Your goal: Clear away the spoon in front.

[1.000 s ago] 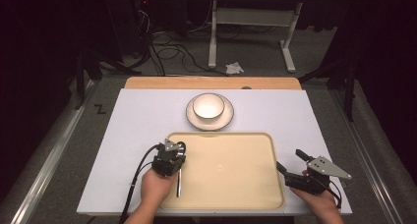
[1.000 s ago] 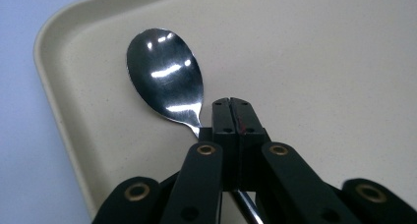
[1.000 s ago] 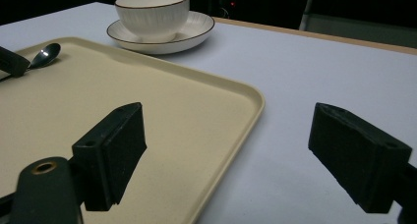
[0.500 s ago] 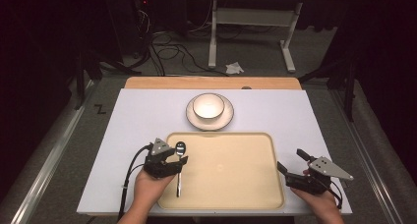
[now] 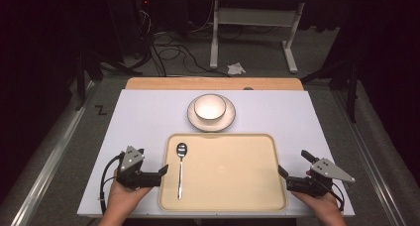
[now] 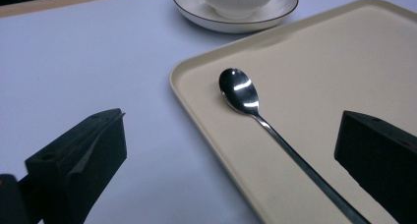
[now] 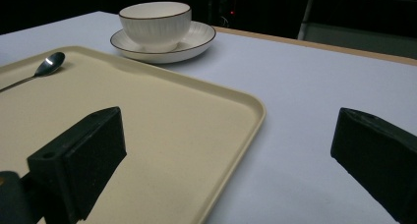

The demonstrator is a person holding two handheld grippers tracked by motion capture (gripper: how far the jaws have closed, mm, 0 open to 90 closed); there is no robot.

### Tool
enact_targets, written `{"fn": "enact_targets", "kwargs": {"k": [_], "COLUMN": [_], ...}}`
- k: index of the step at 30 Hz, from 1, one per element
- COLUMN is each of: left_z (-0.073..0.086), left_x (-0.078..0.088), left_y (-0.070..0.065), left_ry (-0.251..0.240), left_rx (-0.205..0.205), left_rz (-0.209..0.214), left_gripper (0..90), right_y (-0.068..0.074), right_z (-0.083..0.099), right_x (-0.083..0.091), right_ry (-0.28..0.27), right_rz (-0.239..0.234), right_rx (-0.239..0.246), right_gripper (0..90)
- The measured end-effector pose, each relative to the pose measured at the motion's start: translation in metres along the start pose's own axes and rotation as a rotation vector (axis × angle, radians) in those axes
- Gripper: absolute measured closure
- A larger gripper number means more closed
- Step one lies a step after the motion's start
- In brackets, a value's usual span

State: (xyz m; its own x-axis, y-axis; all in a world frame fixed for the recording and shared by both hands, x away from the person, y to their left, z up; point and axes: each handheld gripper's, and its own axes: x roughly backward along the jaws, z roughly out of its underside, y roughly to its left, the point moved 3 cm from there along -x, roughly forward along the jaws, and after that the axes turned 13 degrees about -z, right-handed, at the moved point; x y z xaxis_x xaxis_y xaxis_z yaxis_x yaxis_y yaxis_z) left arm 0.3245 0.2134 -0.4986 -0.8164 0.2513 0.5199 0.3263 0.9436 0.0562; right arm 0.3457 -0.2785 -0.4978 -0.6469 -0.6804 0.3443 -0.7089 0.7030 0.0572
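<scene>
The left tongs [image 5: 161, 172] have just been opening and pulled back off the tray [image 5: 233, 186], leaving the spoon [image 5: 181, 169] lying free along its left edge, so that placement looks finished, while the right tongs [image 5: 293, 167] also stand apart, empty.

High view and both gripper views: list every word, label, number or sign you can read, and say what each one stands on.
"Z": a single black mark on the grey floor left of the table; it may be tape rather than a letter.
Spoon, tray, bowl, saucer: no text.
Left gripper and right gripper: no readable label.
</scene>
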Motion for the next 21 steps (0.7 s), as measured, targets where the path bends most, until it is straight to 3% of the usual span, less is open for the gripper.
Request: {"fn": "enact_targets", "kwargs": {"k": [3, 5, 7, 9, 14, 21], "left_z": [0.016, 0.024, 0.024, 0.023, 0.021, 0.022], "left_x": [0.006, 0.010, 0.015, 0.017, 0.017, 0.015], "left_y": [0.001, 0.005, 0.010, 0.012, 0.009, 0.011], "left_ry": [-0.011, -0.001, -0.025, -0.040, -0.060, -0.044], "left_rx": [0.000, 0.026, 0.044, 0.066, 0.037, 0.045], "left_rz": [0.014, 0.042, 0.026, 0.037, 0.047, 0.044], "left_gripper": [0.1, 0.1, 0.1, 0.1, 0.1, 0.1], "right_y": [0.002, 0.003, 0.005, 0.006, 0.009, 0.007], "right_z": [0.000, 0.000, -0.001, -0.002, -0.001, 0.001], "right_x": [-0.001, -0.001, -0.002, -0.004, -0.006, -0.006], "right_ry": [0.009, 0.009, 0.010, 0.008, 0.019, 0.023], "right_rz": [-0.001, 0.000, 0.004, -0.002, -0.006, -0.006], "right_rx": [0.013, 0.017, 0.019, 0.023, 0.031, 0.026], "right_gripper": [0.4, 0.4, 0.3, 0.4, 0.3, 0.3]}}
